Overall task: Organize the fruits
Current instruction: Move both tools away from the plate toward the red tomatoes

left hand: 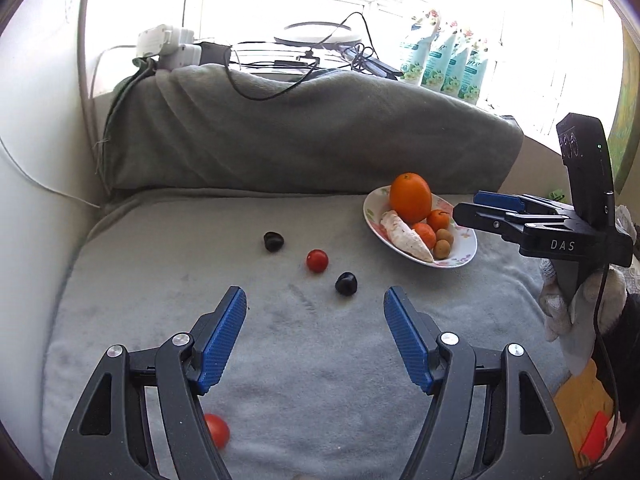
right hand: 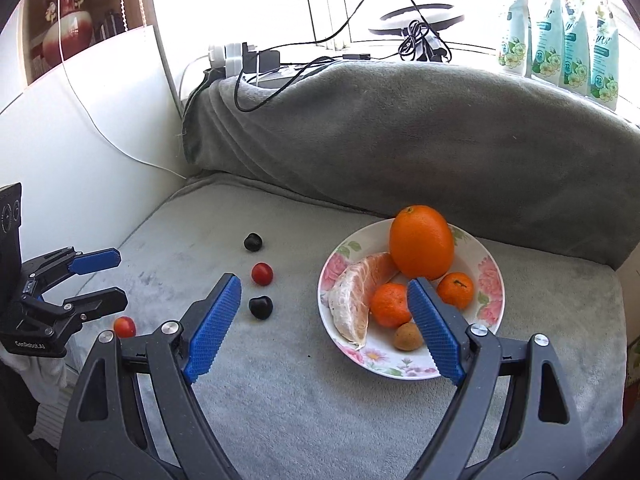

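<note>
A flowered plate (right hand: 486, 276) (left hand: 466, 246) on the grey cushion holds a large orange (right hand: 422, 242), two mandarins (right hand: 390, 304), a peeled pomelo wedge (right hand: 356, 304) and small brown fruits (right hand: 408, 336). Loose on the cushion lie two dark plums (left hand: 346, 283) (left hand: 274, 241) and two cherry tomatoes (left hand: 317, 261) (left hand: 218, 430). My left gripper (left hand: 316, 306) is open and empty, just short of the near plum. My right gripper (right hand: 324, 294) is open and empty, hovering at the plate's left rim.
A grey blanket-covered bolster (left hand: 304, 132) rises behind the cushion. Chargers and cables (left hand: 248, 56) lie on top of it. Floral pouches (left hand: 444, 64) stand at the window. A white wall (left hand: 36, 160) bounds the left side.
</note>
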`<control>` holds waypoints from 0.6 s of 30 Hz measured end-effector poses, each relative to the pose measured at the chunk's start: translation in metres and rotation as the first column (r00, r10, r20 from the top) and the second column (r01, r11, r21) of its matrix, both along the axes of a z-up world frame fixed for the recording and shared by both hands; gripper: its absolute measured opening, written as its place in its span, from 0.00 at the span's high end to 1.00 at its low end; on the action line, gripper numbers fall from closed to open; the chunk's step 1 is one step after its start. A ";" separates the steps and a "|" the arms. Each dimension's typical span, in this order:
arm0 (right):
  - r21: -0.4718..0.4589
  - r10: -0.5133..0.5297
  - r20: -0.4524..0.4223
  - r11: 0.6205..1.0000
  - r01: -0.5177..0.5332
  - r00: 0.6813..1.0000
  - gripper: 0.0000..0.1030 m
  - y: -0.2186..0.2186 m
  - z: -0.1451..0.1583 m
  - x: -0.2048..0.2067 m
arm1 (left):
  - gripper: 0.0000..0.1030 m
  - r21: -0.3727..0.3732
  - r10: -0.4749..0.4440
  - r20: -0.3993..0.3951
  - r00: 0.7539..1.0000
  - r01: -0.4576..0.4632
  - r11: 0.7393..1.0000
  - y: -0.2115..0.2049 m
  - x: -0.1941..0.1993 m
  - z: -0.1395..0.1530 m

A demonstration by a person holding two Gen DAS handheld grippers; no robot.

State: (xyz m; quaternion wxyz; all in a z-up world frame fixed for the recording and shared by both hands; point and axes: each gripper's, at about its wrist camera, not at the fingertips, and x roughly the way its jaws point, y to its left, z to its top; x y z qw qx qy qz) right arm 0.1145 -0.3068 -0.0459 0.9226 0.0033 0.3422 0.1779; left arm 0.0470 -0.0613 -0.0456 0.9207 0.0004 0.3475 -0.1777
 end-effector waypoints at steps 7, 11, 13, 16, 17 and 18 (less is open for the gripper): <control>-0.011 0.063 -0.015 0.998 -0.063 0.998 0.16 0.026 -0.009 0.005 | 0.31 0.017 0.072 -0.039 0.997 -0.071 0.997 0.034 -0.016 -0.015; -0.025 0.092 -0.038 0.995 -0.093 0.995 0.23 0.040 -0.016 0.011 | 0.31 0.020 0.100 -0.057 0.993 -0.099 0.995 0.047 -0.027 -0.024; -0.032 0.102 -0.047 0.994 -0.104 0.994 0.24 0.046 -0.020 0.017 | 0.33 0.008 0.109 -0.078 0.991 -0.109 0.994 0.052 -0.031 -0.030; -0.033 0.119 -0.070 0.992 -0.122 0.990 0.31 0.055 -0.026 0.025 | 0.41 -0.003 0.121 -0.112 0.986 -0.122 0.993 0.057 -0.036 -0.040; -0.033 0.126 -0.077 0.991 -0.129 0.989 0.32 0.059 -0.028 0.028 | 0.42 -0.004 0.124 -0.121 0.985 -0.125 0.992 0.059 -0.037 -0.044; -0.038 0.132 -0.081 0.990 -0.135 0.988 0.32 0.062 -0.030 0.030 | 0.42 -0.003 0.126 -0.130 0.983 -0.127 0.992 0.060 -0.039 -0.047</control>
